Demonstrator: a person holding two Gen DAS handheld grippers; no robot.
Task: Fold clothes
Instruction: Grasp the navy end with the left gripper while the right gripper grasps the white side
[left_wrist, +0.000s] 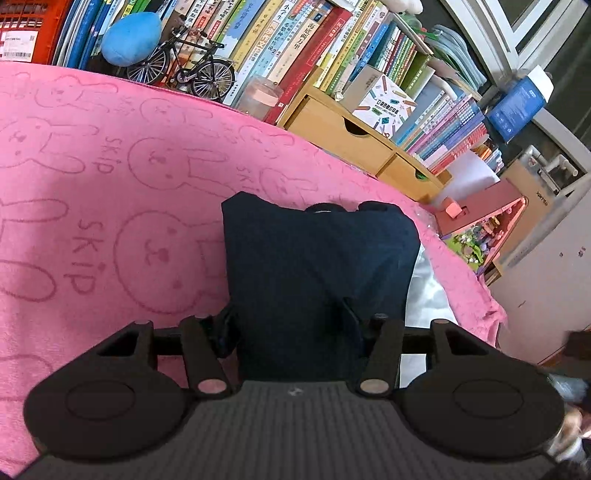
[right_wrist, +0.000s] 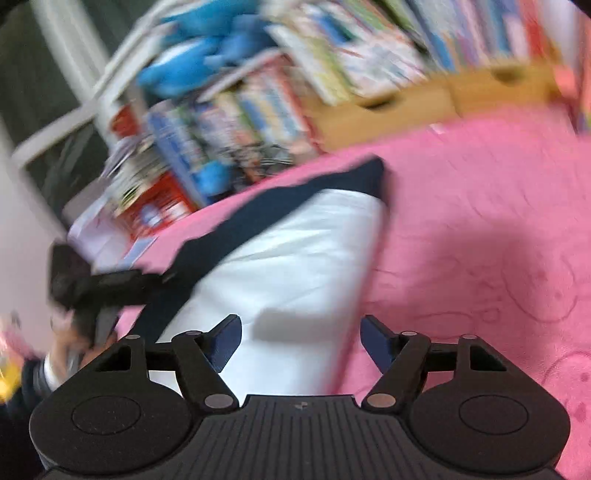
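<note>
Two hand-held grippers: left hand-held gripper (left_wrist: 291, 317) spread around the dark navy folded garment (left_wrist: 317, 266), grip unclear; right hand-held gripper (right_wrist: 301, 338) open, empty, moving fast, could snag the fold.

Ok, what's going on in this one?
A person with two handheld grippers is folding a navy garment on a pink bunny-print blanket. The left gripper sits over the garment with fabric between its fingers; whether it is clamped is unclear. The right gripper is open and holds nothing, above the garment's white part.
</note>
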